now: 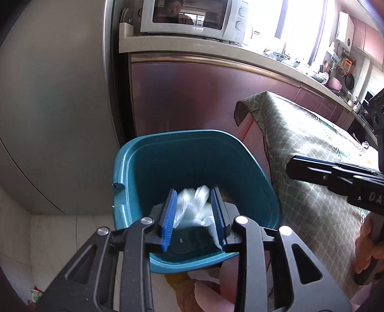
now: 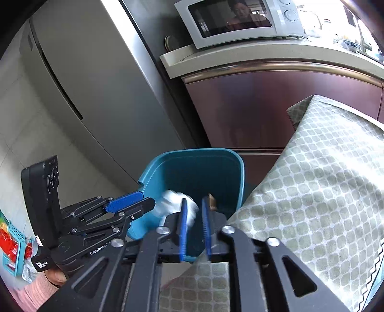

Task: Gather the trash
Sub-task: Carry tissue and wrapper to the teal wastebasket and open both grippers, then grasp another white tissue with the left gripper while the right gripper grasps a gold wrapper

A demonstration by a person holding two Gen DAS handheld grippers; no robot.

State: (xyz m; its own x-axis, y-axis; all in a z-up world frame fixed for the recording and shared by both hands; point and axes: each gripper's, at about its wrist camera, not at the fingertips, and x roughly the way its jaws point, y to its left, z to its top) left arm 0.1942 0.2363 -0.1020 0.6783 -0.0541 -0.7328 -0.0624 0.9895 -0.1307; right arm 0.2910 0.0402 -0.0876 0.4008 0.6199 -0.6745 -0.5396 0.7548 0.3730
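A teal trash bin point(image 1: 134, 172) stands on the floor beside the cloth-covered table; it also shows in the right wrist view point(image 2: 230, 165). My left gripper point(image 1: 195, 193) hangs over the bin's mouth with its blue pads point(image 1: 169, 213) apart. A blurred white crumpled plastic wrapper point(image 1: 192, 206) lies between them, loose and seemingly falling into the bin; it also shows in the right wrist view point(image 2: 172, 204). My right gripper point(image 2: 194, 204) is open and empty above the bin's near rim, and it shows in the left wrist view point(image 1: 291, 166). A small brown piece point(image 2: 211, 200) lies inside the bin.
A table under a green patterned cloth point(image 2: 324, 180) stands right of the bin. A grey fridge point(image 1: 48, 96) and maroon cabinets point(image 1: 192, 96) with a microwave point(image 1: 192, 16) stand behind. A teal basket with red packets point(image 2: 12, 242) sits on the floor at left.
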